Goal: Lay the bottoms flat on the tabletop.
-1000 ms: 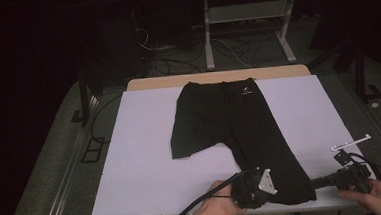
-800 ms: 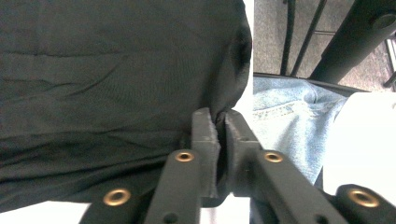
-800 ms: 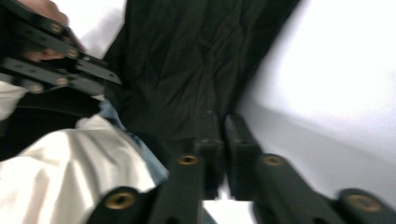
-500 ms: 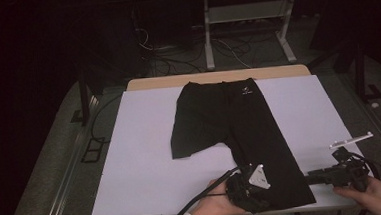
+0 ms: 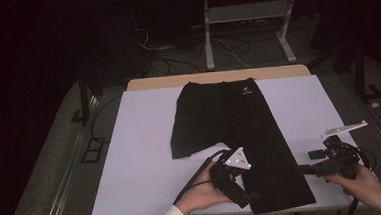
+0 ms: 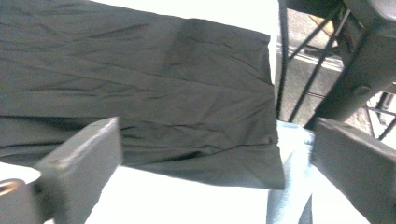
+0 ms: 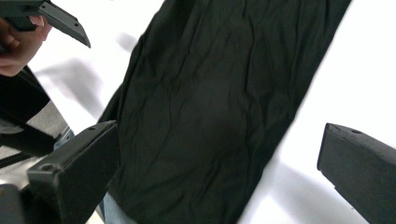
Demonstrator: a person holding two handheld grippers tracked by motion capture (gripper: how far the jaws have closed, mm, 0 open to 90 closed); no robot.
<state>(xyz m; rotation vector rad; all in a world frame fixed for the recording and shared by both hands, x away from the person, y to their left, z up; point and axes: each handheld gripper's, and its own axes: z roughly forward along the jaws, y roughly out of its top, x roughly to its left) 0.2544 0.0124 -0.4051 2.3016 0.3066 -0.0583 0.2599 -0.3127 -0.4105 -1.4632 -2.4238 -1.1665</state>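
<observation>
White sheet (image 5: 141, 155): covers the tabletop beneath the left claw (image 5: 246, 196) and the right claw (image 5: 307, 169).

Wooden table edge (image 5: 152, 83): bare strip at the sheet's far side, well ahead of both claws.

Metal rack (image 5: 245, 14): stands on the floor beyond that edge, farthest from the claws.

Cables (image 5: 176, 63): loose on the floor before the rack, ahead and left of the left claw.

Floor rail (image 5: 67, 175): runs along the table, well left of the left claw.

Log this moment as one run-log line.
left gripper: open, at trouser leg hem | right gripper: open, beside hem | black trousers: flat on white table
</observation>
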